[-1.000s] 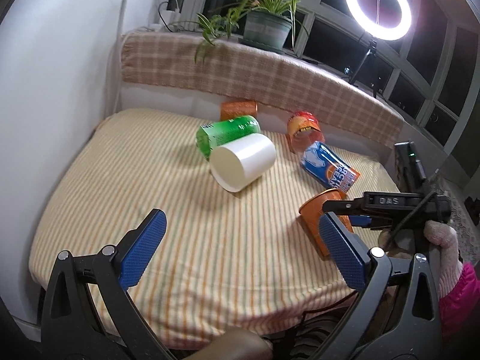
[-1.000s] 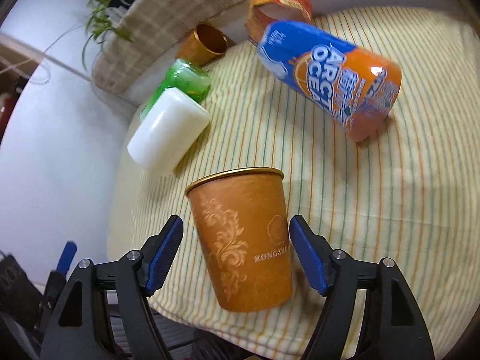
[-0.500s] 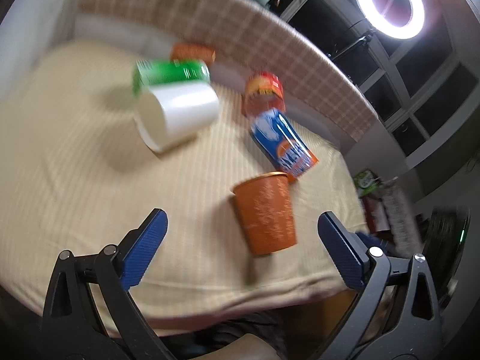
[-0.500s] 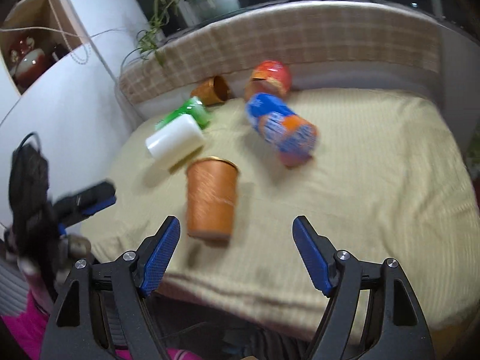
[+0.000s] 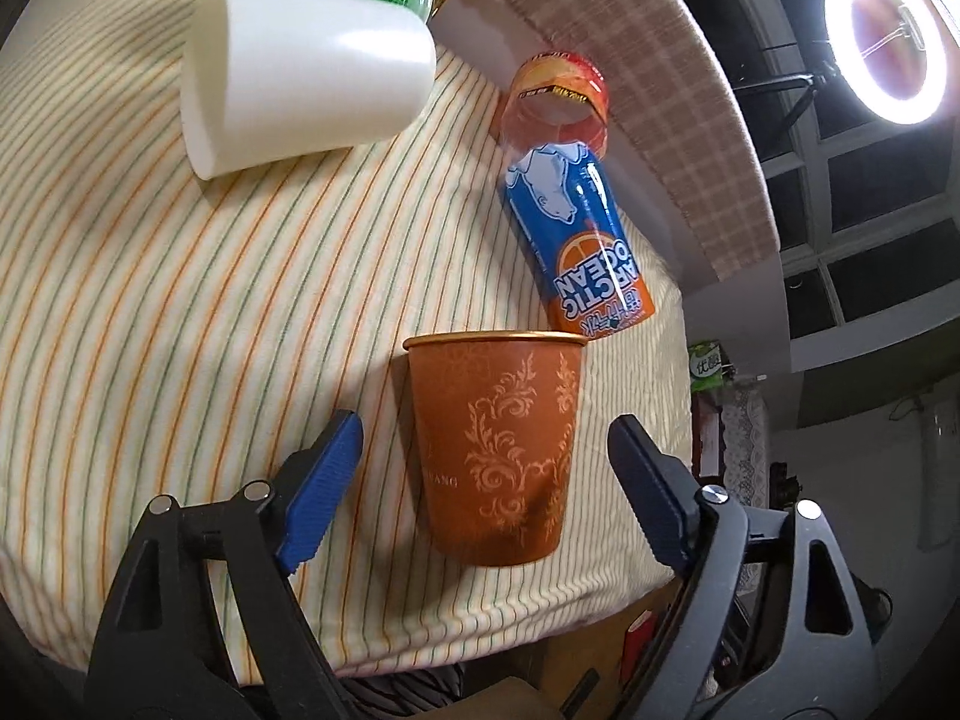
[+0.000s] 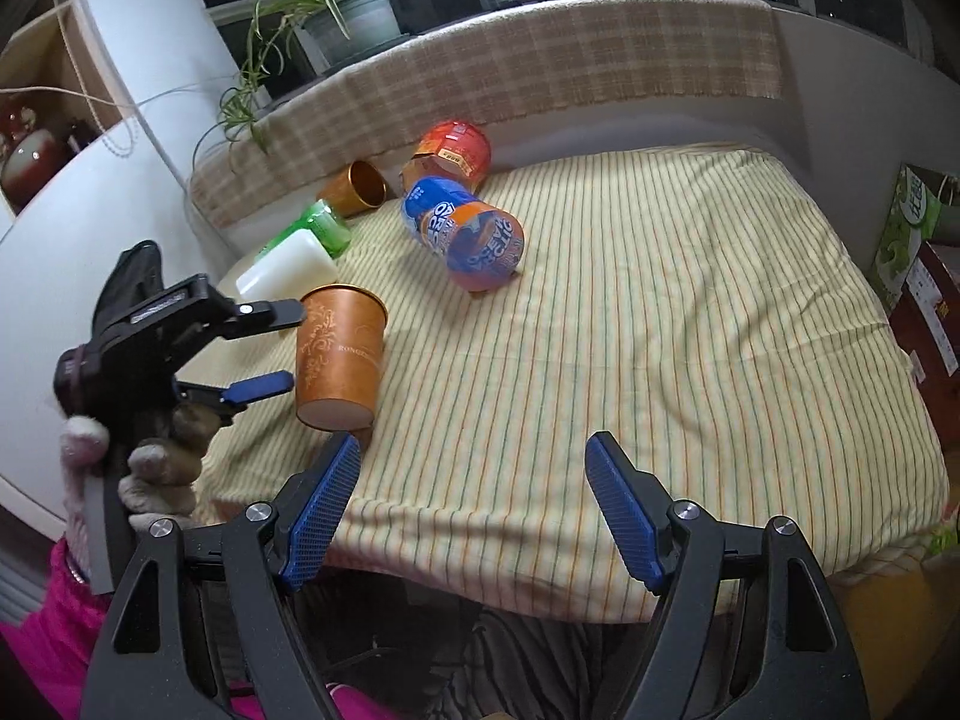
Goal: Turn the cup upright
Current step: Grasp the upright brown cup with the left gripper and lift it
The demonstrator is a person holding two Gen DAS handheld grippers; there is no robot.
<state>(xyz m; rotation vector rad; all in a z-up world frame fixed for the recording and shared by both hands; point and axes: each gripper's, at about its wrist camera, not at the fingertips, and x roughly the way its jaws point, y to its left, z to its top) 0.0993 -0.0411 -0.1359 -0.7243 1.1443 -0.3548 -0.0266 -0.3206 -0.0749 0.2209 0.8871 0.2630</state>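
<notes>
Between the wide-open, empty left hand-held gripper (image 5: 480, 468) fingers, untouched: upright orange cup (image 5: 495, 450).

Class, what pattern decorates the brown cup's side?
Pale floral scrollwork on the brown cup, under a gold rim; clearest in the left wrist view.

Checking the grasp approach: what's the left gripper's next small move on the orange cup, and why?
Probably ease the left gripper forward until its fingers flank the orange cup. The cup seems to lie on its side, not yet upright; the jaws are open and lined up with it, but the right wrist view shows the fingertips short of its wall.
</notes>
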